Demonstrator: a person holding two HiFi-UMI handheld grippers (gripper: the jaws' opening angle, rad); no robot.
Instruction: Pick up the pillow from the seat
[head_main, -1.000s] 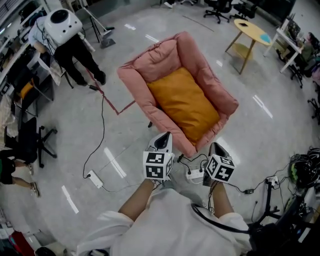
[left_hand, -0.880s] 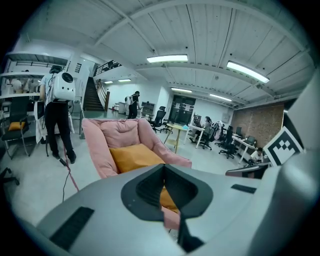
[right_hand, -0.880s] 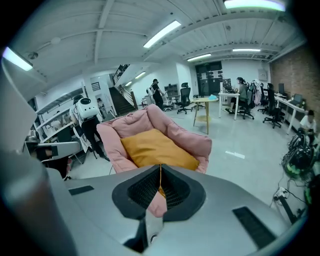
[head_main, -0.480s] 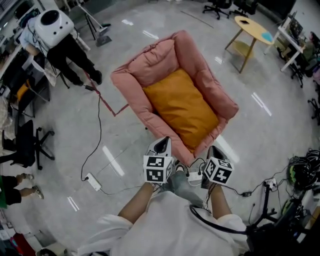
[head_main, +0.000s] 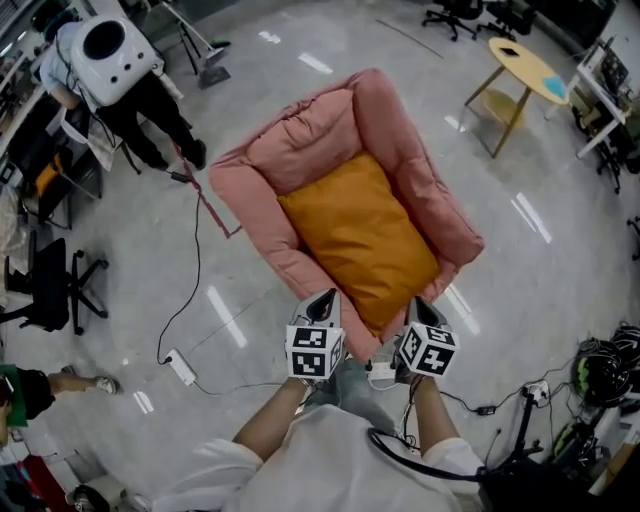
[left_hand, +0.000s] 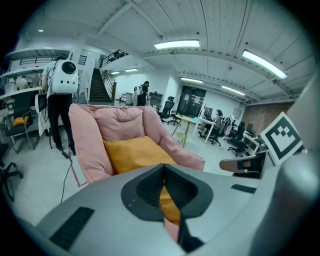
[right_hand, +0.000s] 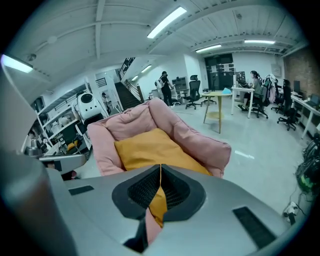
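Pillow (head_main: 360, 235), mustard orange, lies flat on the seat of the pink armchair (head_main: 300, 135). It fills the seat from the back cushion to the front edge, between the two padded arms, and one corner reaches the front edge

Left gripper (head_main: 322, 298): jaws pressed together, nothing between them, tip near the seat's front edge, clear of the pillow
Right gripper (head_main: 418, 303): same, jaws together and empty, tip by the front right corner of the armchair, not on the pillow

Writing: the only markings I can make out are the black-and-white square patterns on the left cube (head_main: 314, 351) and right cube (head_main: 428, 350)

View differences:
- head view only: floor around the armchair, white power strip (head_main: 182, 368) off its left side, red cord (head_main: 205, 195) running to its back left corner, tangle of cables (head_main: 600, 370) at far right
- left gripper view: closed left gripper (left_hand: 164, 172) with the pillow (left_hand: 135, 152) and armchair (left_hand: 85, 135) straight ahead. The right gripper's cube (left_hand: 282, 137) shows at the right edge. A staircase (left_hand: 100, 87) and ceiling lights (left_hand: 176, 45) appear behind
- right gripper view: closed right gripper (right_hand: 160, 172) with the pillow (right_hand: 150, 147) and armchair (right_hand: 125, 125) ahead, plus a row of desks with people (right_hand: 252, 82) at the back right
- person with white pack (head_main: 110, 50) stands beyond the armchair's back left corner, also in the left gripper view (left_hand: 62, 80)
- yellow round table (head_main: 530, 65) sits well apart, past the right arm, and shows in the other two (left_hand: 187, 120) (right_hand: 217, 95)
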